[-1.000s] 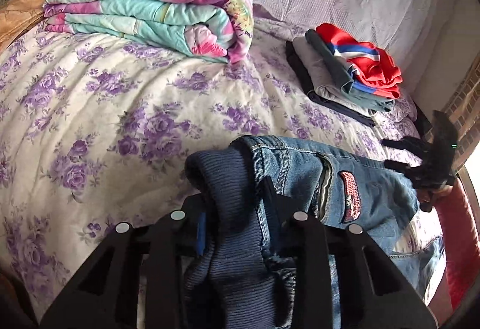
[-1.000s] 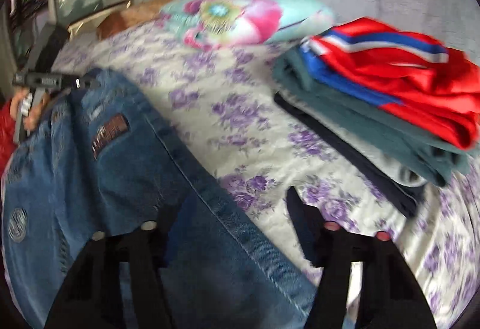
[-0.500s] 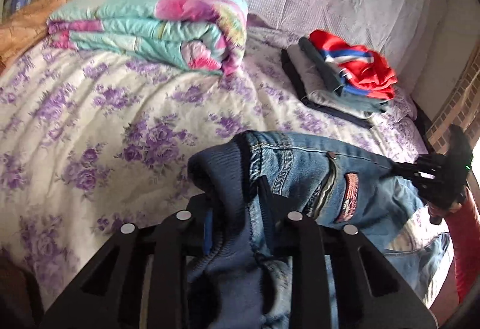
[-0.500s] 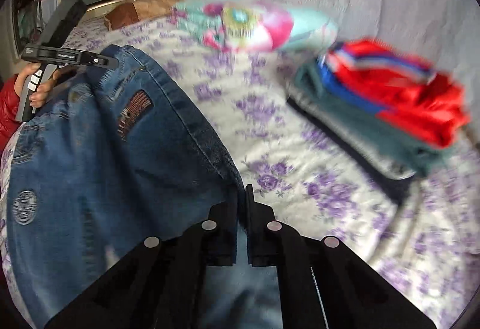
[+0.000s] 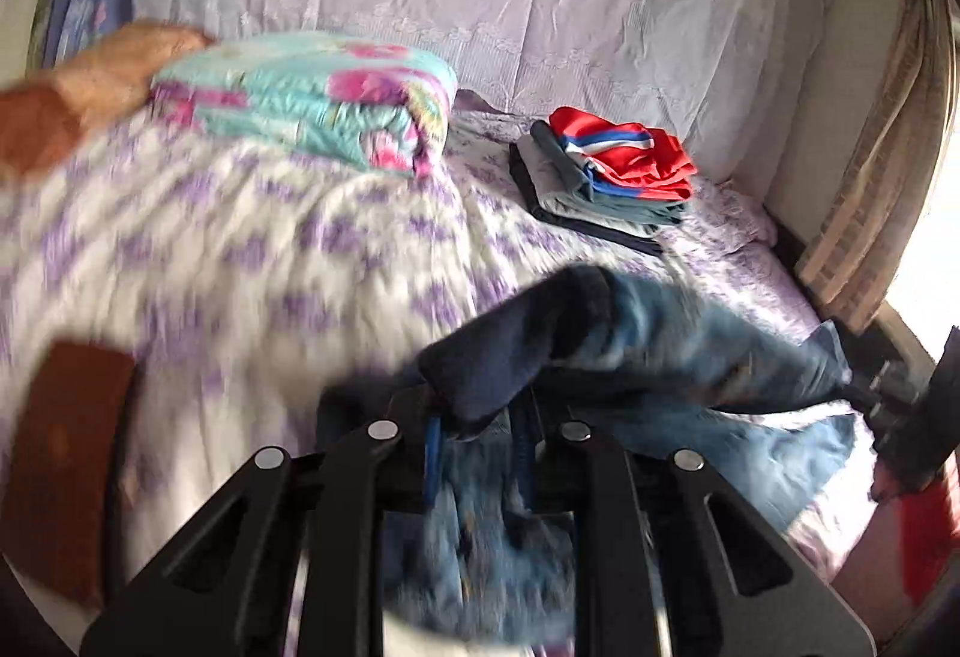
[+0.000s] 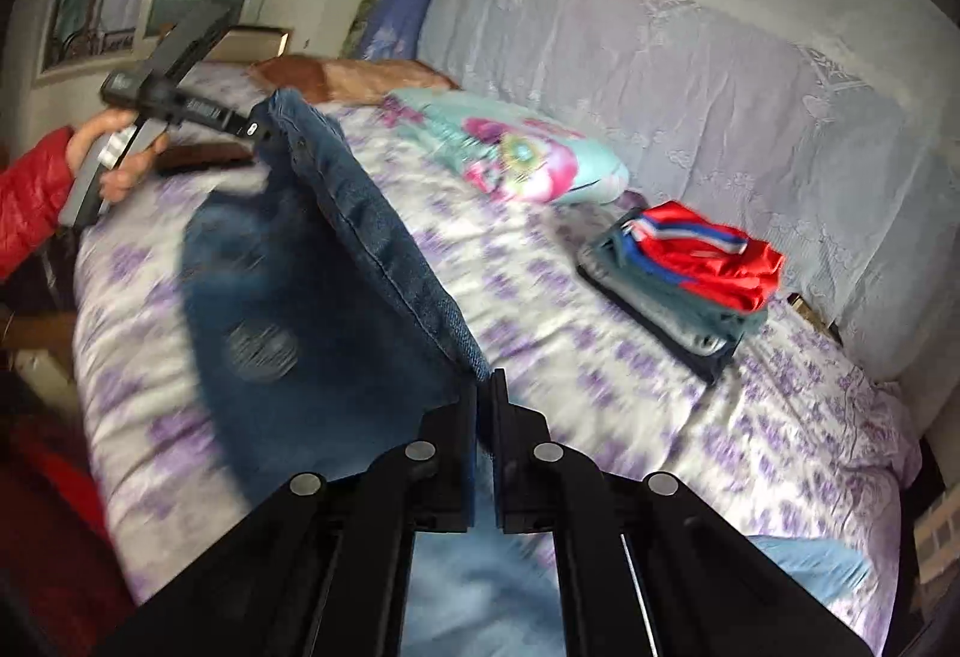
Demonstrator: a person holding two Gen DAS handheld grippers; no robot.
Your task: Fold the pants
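Observation:
The blue denim pants point(image 5: 690, 357) hang stretched in the air between my two grippers, above the flowered bedspread point(image 5: 252, 249). My left gripper point(image 5: 480, 417) is shut on the dark ribbed waistband end. My right gripper point(image 6: 485, 387) is shut on the other end of the pants point(image 6: 336, 285), whose folded edge runs up to the left gripper point(image 6: 255, 129) at the far left. In the left wrist view the right gripper point(image 5: 864, 387) shows at the far right, clamped on the denim. The lower part of the pants hangs down, blurred.
A pile of folded clothes with a red top point(image 5: 606, 171) point(image 6: 684, 273) lies at the back right of the bed. A folded turquoise and pink quilt point(image 5: 312, 99) point(image 6: 510, 159) lies at the back. A brown wooden bed edge point(image 5: 60, 465) is at the left.
Both grippers have lifted the pants up off the bed and pulled them taut. The right gripper, open a second ago, has shut on the denim edge.

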